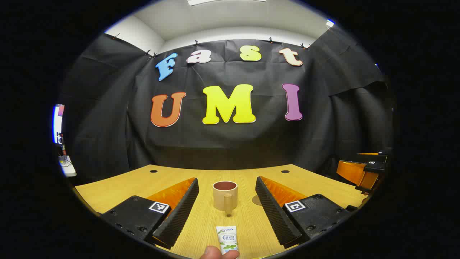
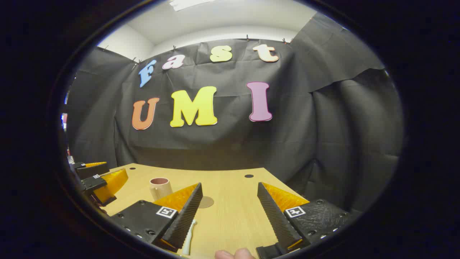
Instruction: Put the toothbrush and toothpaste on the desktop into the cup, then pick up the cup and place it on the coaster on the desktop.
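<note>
A fingertip shows at the very bottom of the left gripper view, touching the near end of the toothpaste, which lies flat on the counter by its near edge. The left claw hangs over the counter with its fingers wide apart, holding nothing; the toothpaste lies between them, untouched. Beyond the tube, toward the middle of the counter, the cup stands upright with its handle turned toward the camera. Just right of the cup a round coaster lies flat, partly hidden behind the claw's right finger.

In the right gripper view another fingertip peeks in at the bottom edge. The right claw is also spread open and empty above the counter. The toothbrush lies near the counter's near edge, mostly hidden under the claw's left finger. The cup and coaster sit farther back, with the left claw over the counter's left edge.
</note>
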